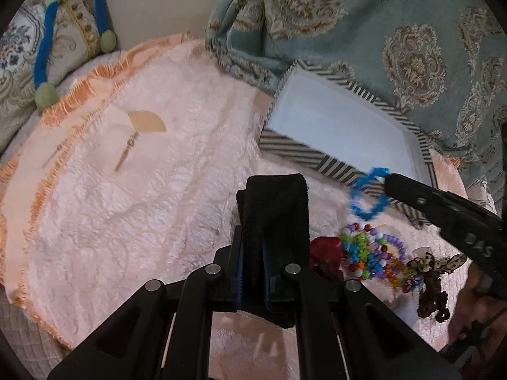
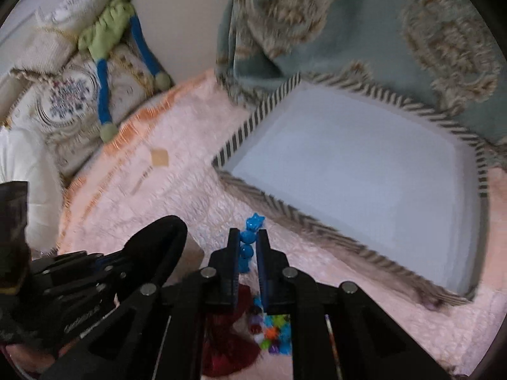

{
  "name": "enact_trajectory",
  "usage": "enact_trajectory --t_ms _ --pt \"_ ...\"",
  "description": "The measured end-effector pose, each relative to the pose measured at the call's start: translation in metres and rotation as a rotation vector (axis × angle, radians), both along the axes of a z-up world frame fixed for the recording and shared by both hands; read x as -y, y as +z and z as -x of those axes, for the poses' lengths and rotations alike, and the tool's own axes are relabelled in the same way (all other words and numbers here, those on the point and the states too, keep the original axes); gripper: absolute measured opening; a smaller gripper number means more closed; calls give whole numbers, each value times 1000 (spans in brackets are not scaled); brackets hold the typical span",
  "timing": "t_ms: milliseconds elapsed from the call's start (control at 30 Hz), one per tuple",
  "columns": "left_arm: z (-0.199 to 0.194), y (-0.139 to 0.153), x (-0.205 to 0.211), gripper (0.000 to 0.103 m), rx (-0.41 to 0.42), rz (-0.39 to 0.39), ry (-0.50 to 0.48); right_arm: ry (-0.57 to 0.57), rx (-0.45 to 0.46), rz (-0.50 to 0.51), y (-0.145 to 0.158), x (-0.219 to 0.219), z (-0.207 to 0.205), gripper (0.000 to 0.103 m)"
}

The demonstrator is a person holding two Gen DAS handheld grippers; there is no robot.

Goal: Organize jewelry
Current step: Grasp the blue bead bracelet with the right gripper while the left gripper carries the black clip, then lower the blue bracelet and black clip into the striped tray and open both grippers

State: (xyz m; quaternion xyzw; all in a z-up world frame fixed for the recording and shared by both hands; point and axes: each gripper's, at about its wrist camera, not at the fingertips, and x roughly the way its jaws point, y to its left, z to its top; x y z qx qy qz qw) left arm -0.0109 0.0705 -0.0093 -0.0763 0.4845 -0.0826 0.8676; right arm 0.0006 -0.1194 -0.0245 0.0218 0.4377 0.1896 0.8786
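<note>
Peach quilted bedspread [image 1: 133, 209] with an orange fringe covers the bed, and everything lies on it. Far left, an embroidered cushion [image 1: 19, 72] carries a soft toy [image 1: 47, 31] with blue limbs, well apart from the work. Toward the middle, the left claw [image 1: 274, 209] hangs over bare bedspread with its padded fingers pressed together and nothing between them; it seems held aside so as not to crowd the pile. Right of it lies the unsorted jewelry: a dark red piece [image 1: 326, 253], a heap of multicoloured bead bracelets [image 1: 374, 253], and a brown dotted ribbon scrunchie [image 1: 434, 285], all touching or just beside one another. Above the heap, the right claw [image 2: 248, 237] pinches a blue bead bracelet [image 1: 369, 196], whose loop dangles clear of the pile just in front of the striped-edged tray [image 1: 294, 148]. The tray's pale floor looks empty, so this is probably the first piece on its way in. Its near striped rim stands between bracelet and tray floor, so the loop must be carried over it. Behind, a teal damask blanket [image 1: 396, 31] presses against the tray's far side.
</note>
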Motion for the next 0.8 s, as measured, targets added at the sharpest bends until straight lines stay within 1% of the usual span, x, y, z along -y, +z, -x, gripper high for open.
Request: enact_trajectory --t_ms 133,367,567,800 --pt "5 16 4 0 37 -22 -3 -20 41 8 23 17 17 10" --pt "9 33 16 0 77 -45 -23 -65 81 35 47 53 40 10" --pt "-2 39 31 0 92 -60 -48 -117 97 52 54 84 43 10" --pt "-46 40 56 0 73 -25 -90 -201 87 57 47 122 24 10"
